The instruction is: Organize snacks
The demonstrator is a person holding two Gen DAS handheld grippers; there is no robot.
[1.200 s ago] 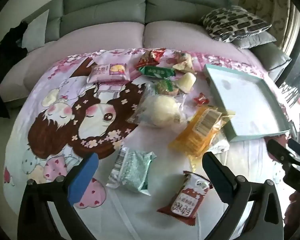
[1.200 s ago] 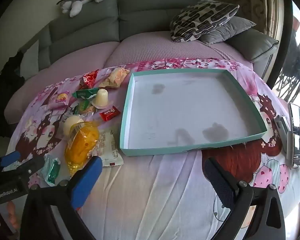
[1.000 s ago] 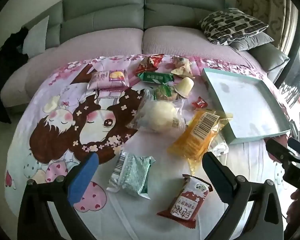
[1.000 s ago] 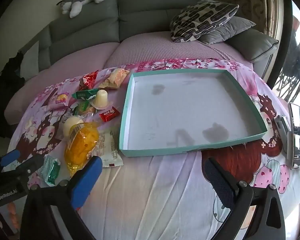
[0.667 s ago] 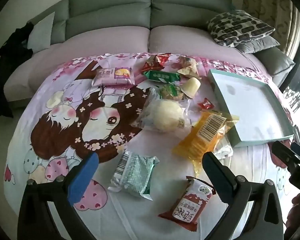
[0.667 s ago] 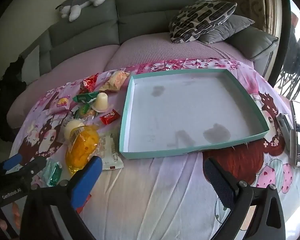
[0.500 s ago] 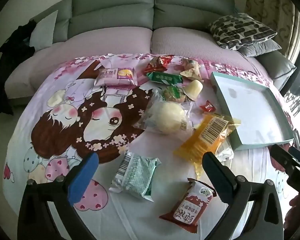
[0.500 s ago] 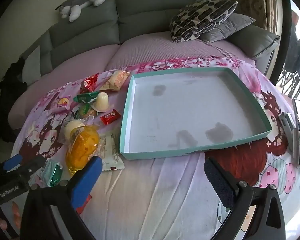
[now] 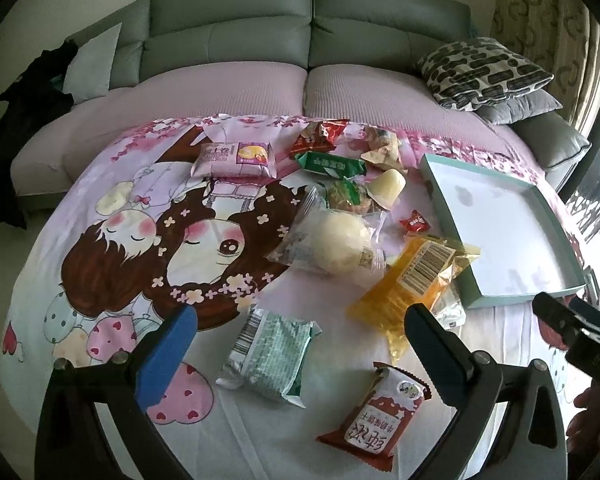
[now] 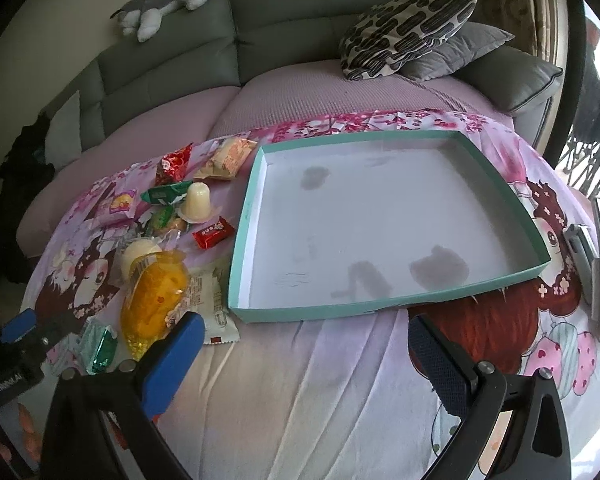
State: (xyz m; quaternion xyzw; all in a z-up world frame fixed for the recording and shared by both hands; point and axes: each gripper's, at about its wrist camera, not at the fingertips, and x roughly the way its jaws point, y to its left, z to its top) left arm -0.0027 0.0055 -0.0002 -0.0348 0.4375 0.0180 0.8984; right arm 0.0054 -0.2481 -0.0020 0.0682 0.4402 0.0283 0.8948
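My biggest risk is the teal tray (image 10: 400, 307): it lies empty on soft bedding, so a hard drop could tip it. Next, the yellow bag (image 9: 414, 286) overlaps its neighbours beside the tray and could drag them along. The green packet (image 9: 270, 350) beneath my left tool (image 9: 300, 344) is slippery. Both left and right tool (image 10: 306, 354) gape wide, empty.
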